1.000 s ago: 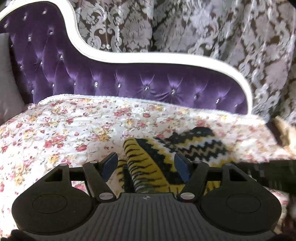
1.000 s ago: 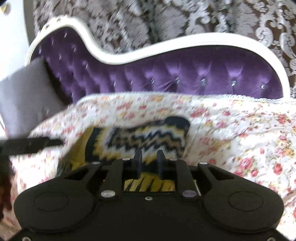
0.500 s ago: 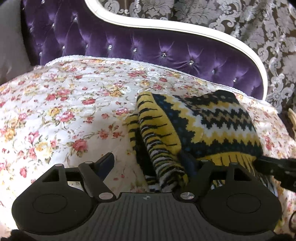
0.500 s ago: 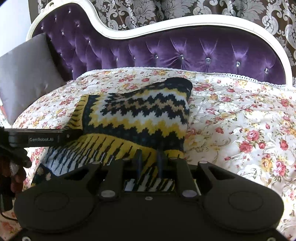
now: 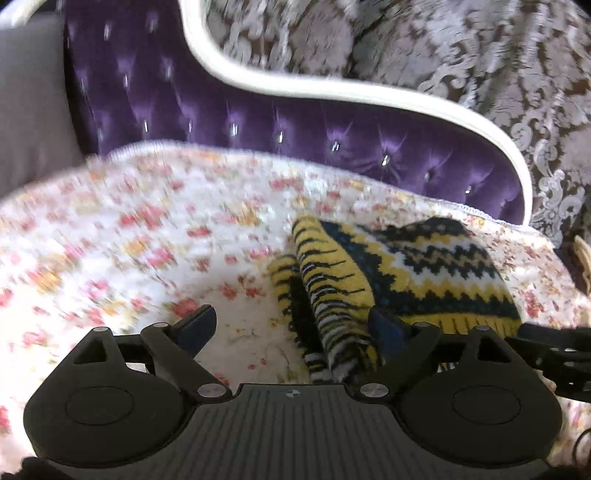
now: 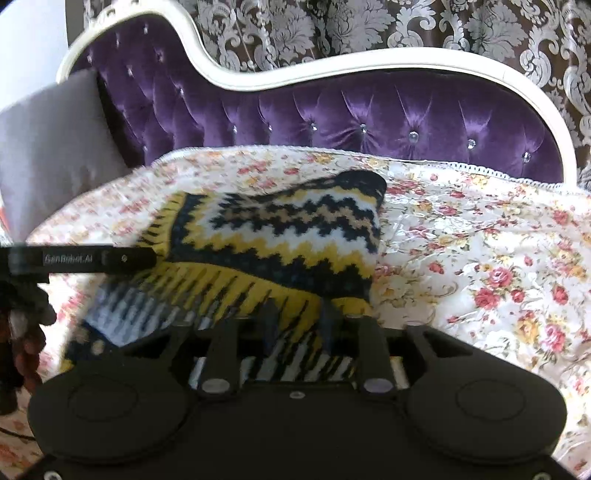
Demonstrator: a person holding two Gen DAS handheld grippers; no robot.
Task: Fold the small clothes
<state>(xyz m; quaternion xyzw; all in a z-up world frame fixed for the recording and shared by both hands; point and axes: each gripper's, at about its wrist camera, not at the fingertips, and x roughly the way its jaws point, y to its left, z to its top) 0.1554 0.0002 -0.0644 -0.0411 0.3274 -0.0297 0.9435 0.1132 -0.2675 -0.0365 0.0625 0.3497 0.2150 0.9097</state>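
A small knitted garment in yellow, black and white zigzag bands (image 6: 280, 236) lies folded on the floral quilted cover (image 6: 480, 266) spread over a purple tufted velvet sofa with a white curved frame (image 6: 369, 114). In the right wrist view the right claw (image 6: 299, 321) sits at the garment's near striped hem, its jaws having just been opening; the two dark fingers stand a little apart with the hem's yellow-and-black ribbing lying between and under them, no longer pinched. In the left wrist view the left claw (image 5: 291, 332) is spread wide, its jaws likewise having just been opening: the left finger (image 5: 195, 326) is over bare floral cover, well clear of the cloth, while the right finger (image 5: 388, 330) lies against the garment's folded striped edge (image 5: 332, 295), which runs between the jaws toward that side. The garment's patterned body extends up and to the right of the left claw. The black body of the left tool, with pale lettering, crosses the left edge of the right wrist view (image 6: 74, 258), just touching the garment's left border. A grey cushion (image 6: 55, 147) leans at the sofa's left end, and a brown curtain with a silver damask pattern (image 6: 406, 26) hangs behind.
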